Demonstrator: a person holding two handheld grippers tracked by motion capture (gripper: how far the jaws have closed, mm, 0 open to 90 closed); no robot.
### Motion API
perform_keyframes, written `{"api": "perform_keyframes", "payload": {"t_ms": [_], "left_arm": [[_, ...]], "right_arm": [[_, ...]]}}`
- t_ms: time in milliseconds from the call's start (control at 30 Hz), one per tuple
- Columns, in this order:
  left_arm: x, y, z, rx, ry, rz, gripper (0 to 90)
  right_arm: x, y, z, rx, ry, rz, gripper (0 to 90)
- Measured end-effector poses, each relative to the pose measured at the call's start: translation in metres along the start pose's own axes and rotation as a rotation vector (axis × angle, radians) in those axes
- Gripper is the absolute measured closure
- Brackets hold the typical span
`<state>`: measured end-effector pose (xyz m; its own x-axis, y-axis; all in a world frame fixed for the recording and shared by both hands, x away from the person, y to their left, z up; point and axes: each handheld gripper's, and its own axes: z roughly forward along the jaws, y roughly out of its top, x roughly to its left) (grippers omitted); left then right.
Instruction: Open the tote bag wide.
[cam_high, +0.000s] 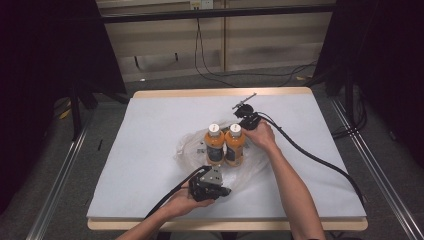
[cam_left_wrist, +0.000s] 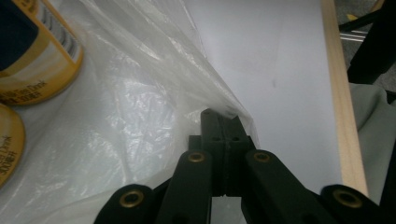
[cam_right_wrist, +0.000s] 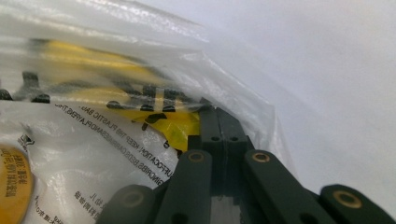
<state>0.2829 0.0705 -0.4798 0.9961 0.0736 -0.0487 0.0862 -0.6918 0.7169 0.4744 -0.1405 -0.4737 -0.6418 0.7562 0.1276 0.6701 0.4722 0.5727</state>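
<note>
- The crinkled clear plastic bag (cam_high: 250, 170) lay mid-table on the pale grey table cover (cam_high: 150, 150), with two upright orange juice bottles with white caps (cam_high: 225, 145) standing on it.
- The right gripper (cam_high: 248, 121) pinched the bag's far edge just beside the bottles; the left gripper (cam_high: 220, 191) pinched its near edge, so the bottles stood between them.
- Both pairs of jaws were pressed together on film.

Both forearms were bare. Each black gripper (cam_high: 210, 187) (cam_high: 248, 120) trailed a thick black cable; brass-coloured rivets (cam_left_wrist: 196, 157) studded its jaw links.
</note>
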Motion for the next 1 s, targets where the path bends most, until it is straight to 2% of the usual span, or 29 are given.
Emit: {"api": "perform_keyframes", "payload": {"t_ms": [100, 167, 233, 267, 300, 367, 433, 467, 500, 567, 600, 667, 700, 733, 833, 900, 1000], "left_arm": [[-0.002, 0.000, -0.001, 0.006, -0.006, -0.001, 90.0], [-0.003, 0.000, 0.000, 0.002, -0.024, -0.004, 90.0], [-0.003, 0.000, -0.001, 0.011, -0.028, -0.004, 90.0], [-0.004, -0.001, 0.000, -0.006, -0.027, -0.010, 90.0], [-0.004, 0.001, -0.001, 0.014, -0.026, 0.001, 90.0], [-0.003, 0.000, -0.001, 0.004, -0.033, -0.015, 90.0], [-0.002, 0.000, -0.002, -0.002, -0.032, -0.022, 90.0], [-0.002, 0.000, -0.002, -0.015, -0.036, -0.023, 90.0], [-0.001, 0.001, -0.005, -0.007, -0.026, -0.015, 90.0], [0.000, 0.002, -0.011, -0.044, -0.037, -0.039, 90.0], [0.002, 0.004, -0.015, -0.058, -0.028, -0.039, 89.7], [0.004, 0.006, -0.022, -0.091, -0.022, -0.064, 88.4], [0.004, 0.006, -0.022, -0.091, -0.022, -0.064, 87.6], [0.006, 0.007, -0.029, -0.119, -0.010, -0.073, 87.6], [0.008, 0.011, -0.042, -0.149, 0.025, -0.061, 89.2], [0.011, 0.013, -0.051, -0.187, 0.039, -0.069, 90.0], [0.016, 0.014, -0.065, -0.208, 0.070, -0.079, 90.0]], "right_arm": [[-0.003, 0.002, 0.000, 0.006, -0.011, 0.005, 90.0], [-0.004, 0.004, 0.001, 0.006, -0.028, -0.009, 90.0], [-0.005, 0.005, 0.002, 0.004, -0.037, 0.002, 90.0], [-0.006, 0.006, 0.003, -0.001, -0.043, 0.002, 90.0], [-0.006, 0.006, 0.003, -0.007, -0.049, 0.008, 90.0], [-0.007, 0.006, 0.004, -0.014, -0.064, 0.011, 90.0], [-0.006, 0.006, 0.004, -0.017, -0.064, 0.012, 90.0], [-0.005, 0.006, 0.003, -0.018, -0.058, 0.016, 90.0], [-0.005, 0.005, 0.003, -0.019, -0.042, 0.004, 90.0], [-0.001, 0.004, -0.001, -0.017, -0.035, -0.008, 90.0], [0.000, 0.004, -0.003, -0.030, -0.026, -0.016, 90.0], [0.002, 0.004, -0.012, -0.064, -0.009, -0.009, 90.0], [0.003, 0.005, -0.016, -0.085, -0.001, -0.017, 90.0], [0.004, 0.005, -0.021, -0.093, 0.011, -0.014, 90.0], [0.007, 0.004, -0.033, -0.125, 0.020, -0.029, 90.0], [0.009, 0.002, -0.042, -0.154, 0.032, -0.034, 90.0], [0.014, -0.002, -0.056, -0.192, 0.043, -0.035, 90.0]]}}
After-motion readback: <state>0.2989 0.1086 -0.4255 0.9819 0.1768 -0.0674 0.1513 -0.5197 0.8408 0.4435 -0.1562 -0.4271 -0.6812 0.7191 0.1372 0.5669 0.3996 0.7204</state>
